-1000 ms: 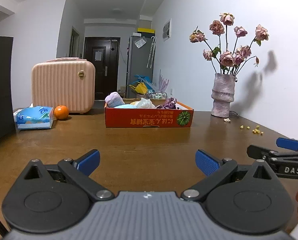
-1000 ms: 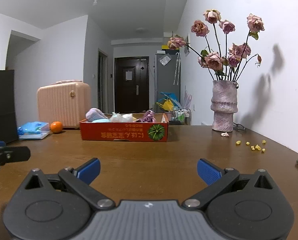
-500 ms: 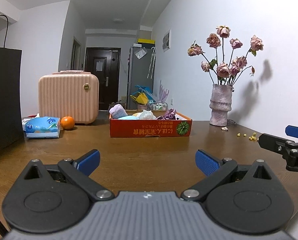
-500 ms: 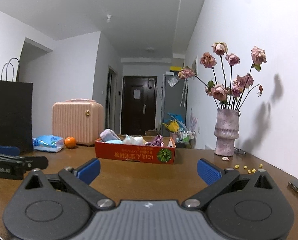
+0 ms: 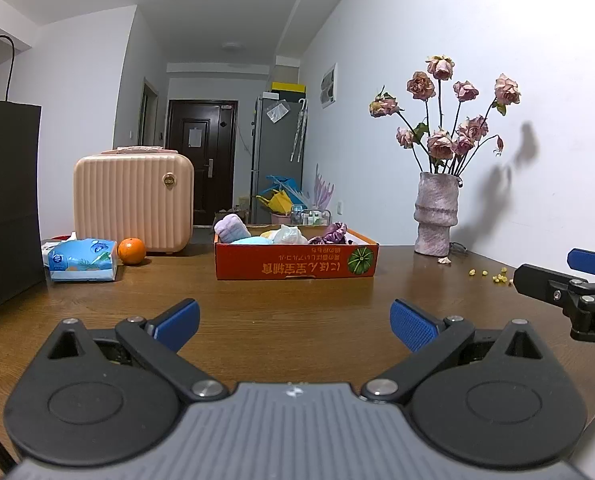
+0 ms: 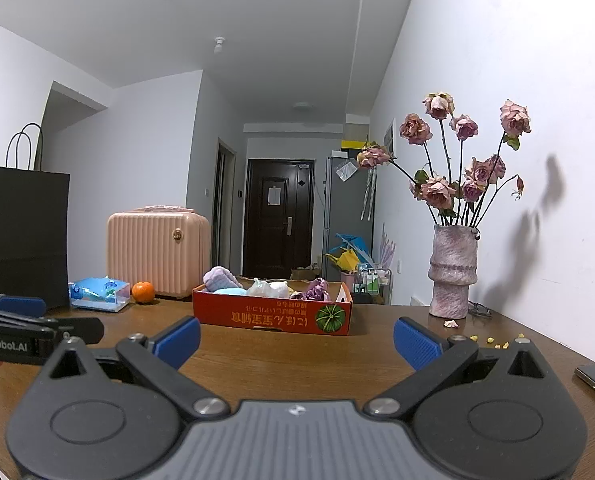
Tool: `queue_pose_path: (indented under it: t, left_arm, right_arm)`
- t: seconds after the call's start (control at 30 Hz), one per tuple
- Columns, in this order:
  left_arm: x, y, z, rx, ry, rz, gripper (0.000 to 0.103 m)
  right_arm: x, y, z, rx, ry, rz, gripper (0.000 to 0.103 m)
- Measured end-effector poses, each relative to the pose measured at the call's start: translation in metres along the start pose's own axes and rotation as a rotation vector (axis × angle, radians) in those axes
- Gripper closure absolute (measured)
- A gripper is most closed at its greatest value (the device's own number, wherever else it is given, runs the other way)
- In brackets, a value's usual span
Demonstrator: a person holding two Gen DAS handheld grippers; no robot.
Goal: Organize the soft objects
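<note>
Both cameras pitched up, pulled back over last second; tray now farther off. Judgement: retreat or reset; stage unclear.

Left gripper (image 5: 293, 322), right gripper (image 6: 295, 338): jaws spread wide, empty.

Soft items (lavender towel roll (image 5: 230, 229), white cloth (image 5: 285, 235), purple fabric (image 5: 331, 234)) lie inside red cardboard tray (image 5: 295, 266) mid brown wooden table (image 5: 297, 300).

Nearby: tissue pack (image 5: 82, 260), orange (image 5: 131, 251), pink case (image 5: 133, 202), vase of dried roses (image 5: 435, 216). Path to tray clear.

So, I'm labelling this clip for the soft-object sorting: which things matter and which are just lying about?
Part of the job:
orange box
soft items piled inside it
left tongs, open
right tongs, open

Just lying about:
pink case
orange
tissue pack
vase of roses
black bag
</note>
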State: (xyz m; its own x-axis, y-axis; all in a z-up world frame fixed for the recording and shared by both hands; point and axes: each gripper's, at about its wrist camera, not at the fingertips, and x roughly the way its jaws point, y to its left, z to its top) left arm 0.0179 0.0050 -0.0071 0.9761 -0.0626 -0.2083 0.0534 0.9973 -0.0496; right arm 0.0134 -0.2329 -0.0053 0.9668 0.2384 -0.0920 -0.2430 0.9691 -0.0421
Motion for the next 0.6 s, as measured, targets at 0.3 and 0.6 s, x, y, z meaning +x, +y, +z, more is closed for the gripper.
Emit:
queue_pose_path:
  t: [0.3,0.6]
  left_arm:
    - [0.0004,-0.0001,0.0000,0.001,0.002,0.002,0.000]
    - [0.0004,-0.0001,-0.0002,0.000,0.002,0.002,0.000]
  right_arm:
    - [-0.0012,-0.0001,0.0002,0.002,-0.003,0.000,0.000]
    - [-0.0014,-0.0002,0.0001,0.002,-0.003,0.000,0.000]
